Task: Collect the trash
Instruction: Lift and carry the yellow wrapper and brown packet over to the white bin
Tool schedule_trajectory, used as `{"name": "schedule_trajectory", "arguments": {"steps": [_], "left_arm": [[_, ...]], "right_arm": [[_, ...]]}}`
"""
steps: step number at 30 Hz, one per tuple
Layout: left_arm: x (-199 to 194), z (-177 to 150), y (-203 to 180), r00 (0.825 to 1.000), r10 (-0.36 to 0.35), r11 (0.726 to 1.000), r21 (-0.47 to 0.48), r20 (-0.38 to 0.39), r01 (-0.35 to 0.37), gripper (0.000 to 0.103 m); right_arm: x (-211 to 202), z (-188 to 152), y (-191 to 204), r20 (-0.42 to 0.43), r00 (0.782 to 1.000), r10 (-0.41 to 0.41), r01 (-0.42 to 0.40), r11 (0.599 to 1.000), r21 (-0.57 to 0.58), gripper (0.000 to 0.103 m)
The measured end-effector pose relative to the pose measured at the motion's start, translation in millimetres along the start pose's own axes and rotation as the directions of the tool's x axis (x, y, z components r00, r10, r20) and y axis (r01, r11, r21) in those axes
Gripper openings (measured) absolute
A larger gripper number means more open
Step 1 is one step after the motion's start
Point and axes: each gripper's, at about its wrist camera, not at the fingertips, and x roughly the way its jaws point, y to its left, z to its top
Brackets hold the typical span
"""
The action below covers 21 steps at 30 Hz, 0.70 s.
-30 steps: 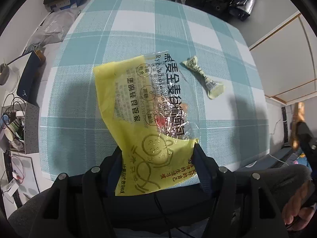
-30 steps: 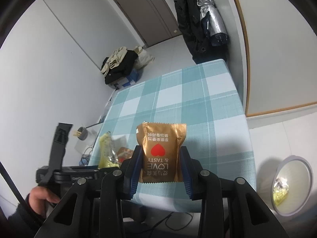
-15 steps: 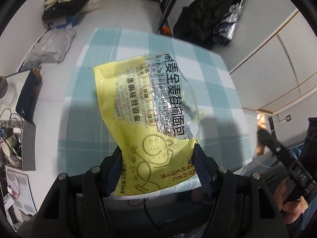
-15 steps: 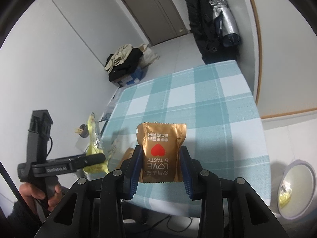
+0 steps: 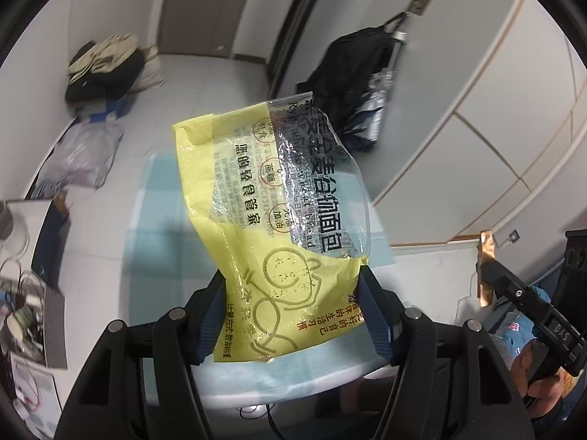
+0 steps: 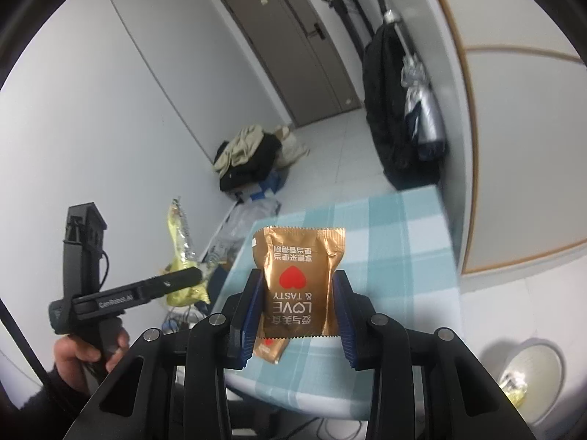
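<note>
Left gripper fingers pinch yellow bag, held up above checked bench. Right gripper fingers pinch brown packet over bench near edge; another brown packet lies below. Bin on floor, far right.

White walls, pale tile floor. Grey-brown door at far end. Black coat hangs on rt wall. Clothes pile on floor by lt wall. Table w/ teal checked cloth in front.
</note>
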Motion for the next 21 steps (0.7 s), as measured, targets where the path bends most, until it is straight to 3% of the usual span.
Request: {"name": "schedule_trajectory", "arguments": {"steps": [6, 12, 21], "left_arm": [[5.2, 9.0, -49.2, 0.997, -0.079, 0.992, 0.097, 0.004, 0.078, 0.063], [20.0, 9.5, -108.5, 0.986, -0.157, 0.965, 0.206, -0.047, 0.163, 0.063], [56.0, 3.1, -198.3, 0.946, -0.264, 0.893, 0.323, -0.188, 0.313, 0.063]], "right_arm": [[-49.3, 12.8, -21.8, 0.079, 0.996, -0.04, 0.038, 0.999, 0.024, 0.036], [-101.7, 12.8, -66.0, 0.138, 0.982, -0.127, 0.118, 0.99, 0.075, 0.036], [-158.7, -6.2, -146.4, 0.156, 0.947, -0.279, 0.247, 0.949, 0.197, 0.036]]}}
